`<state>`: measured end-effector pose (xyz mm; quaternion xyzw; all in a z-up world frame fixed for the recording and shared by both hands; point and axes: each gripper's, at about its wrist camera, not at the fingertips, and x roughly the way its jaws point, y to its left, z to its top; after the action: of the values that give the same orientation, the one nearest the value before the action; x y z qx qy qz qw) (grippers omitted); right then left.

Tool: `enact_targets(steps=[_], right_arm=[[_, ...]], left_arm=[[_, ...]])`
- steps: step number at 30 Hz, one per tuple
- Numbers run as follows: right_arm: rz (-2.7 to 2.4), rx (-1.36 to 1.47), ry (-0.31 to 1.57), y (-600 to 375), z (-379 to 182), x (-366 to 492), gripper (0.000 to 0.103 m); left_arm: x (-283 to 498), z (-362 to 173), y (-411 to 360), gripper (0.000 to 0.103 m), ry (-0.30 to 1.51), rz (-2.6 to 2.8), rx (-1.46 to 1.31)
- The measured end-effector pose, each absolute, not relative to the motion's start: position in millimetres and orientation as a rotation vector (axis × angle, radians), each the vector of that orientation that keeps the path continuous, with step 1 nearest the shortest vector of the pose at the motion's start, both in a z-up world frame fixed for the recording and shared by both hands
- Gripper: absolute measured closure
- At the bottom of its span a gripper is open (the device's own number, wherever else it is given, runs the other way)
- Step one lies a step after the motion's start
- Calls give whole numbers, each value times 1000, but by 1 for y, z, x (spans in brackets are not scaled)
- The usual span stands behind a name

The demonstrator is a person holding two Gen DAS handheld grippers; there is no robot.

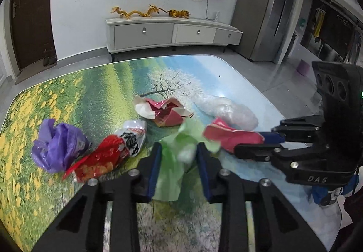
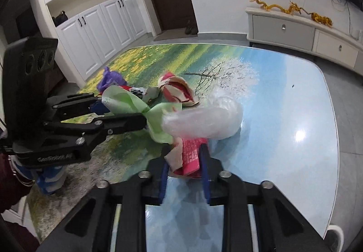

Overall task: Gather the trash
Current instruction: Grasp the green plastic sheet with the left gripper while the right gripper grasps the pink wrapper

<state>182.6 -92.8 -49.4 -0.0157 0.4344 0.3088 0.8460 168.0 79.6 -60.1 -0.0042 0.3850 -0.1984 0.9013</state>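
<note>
My left gripper (image 1: 179,161) is shut on a light green plastic bag (image 1: 174,174) that lies crumpled on the table; from the right wrist view this left gripper (image 2: 127,113) pinches the green bag (image 2: 158,115) at its gathered neck. My right gripper (image 2: 185,161) is shut on a pink-red wrapper (image 2: 190,154). In the left wrist view the right gripper (image 1: 249,143) comes in from the right and clamps the wrapper (image 1: 229,136). A clear plastic bag (image 2: 204,120) lies just beyond it, touching the wrapper.
More trash lies on the landscape-print table (image 1: 34,184): a purple bag (image 1: 56,147), a red snack packet (image 1: 102,159) and crumpled red-and-white paper (image 1: 165,111). The table's far edge (image 1: 181,56) faces a TV cabinet (image 1: 170,34). A sleeve (image 2: 11,179) shows at the left.
</note>
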Motion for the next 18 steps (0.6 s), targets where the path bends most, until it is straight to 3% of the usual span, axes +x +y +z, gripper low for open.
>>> enact_targets(steps=[7,18], right_arm=[[672,-6,933,-105,-45,143,95],[647,-1,881,-121,-26,68,97]], left_arm=[[133,-57,90,89,796,-390,-37],[53,-40,102,89,759,-376,-88]])
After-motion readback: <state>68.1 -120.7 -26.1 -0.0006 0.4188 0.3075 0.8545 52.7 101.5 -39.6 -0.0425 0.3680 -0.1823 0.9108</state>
